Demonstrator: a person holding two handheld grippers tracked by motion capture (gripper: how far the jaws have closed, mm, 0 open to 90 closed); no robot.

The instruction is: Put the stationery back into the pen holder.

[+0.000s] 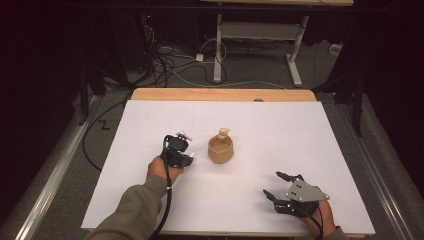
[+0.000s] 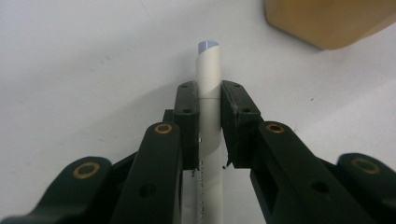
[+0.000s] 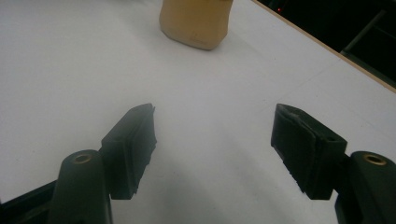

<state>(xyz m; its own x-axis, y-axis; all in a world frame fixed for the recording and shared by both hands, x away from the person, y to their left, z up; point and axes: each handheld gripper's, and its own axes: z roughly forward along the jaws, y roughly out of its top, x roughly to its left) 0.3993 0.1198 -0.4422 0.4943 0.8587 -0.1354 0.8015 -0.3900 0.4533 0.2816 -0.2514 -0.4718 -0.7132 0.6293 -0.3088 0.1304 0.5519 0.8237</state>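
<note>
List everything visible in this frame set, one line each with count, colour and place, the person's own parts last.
White stick: 1, white with a bluish tip, clamped between the left claw's jaws.
Cup: 1, tan, near the middle of the sheet, with a small tan piece inside.
Sheet: 1, white, covering the table.
Table: 1, light wood, edge showing beyond the sheet.
Desk frame: 1, white, on the floor behind.
Cables: several, black and white, on the floor.
Left claw: 1, black, left of the cup, shut on the stick.
Right claw: 1, black, near right, open, empty.
</note>
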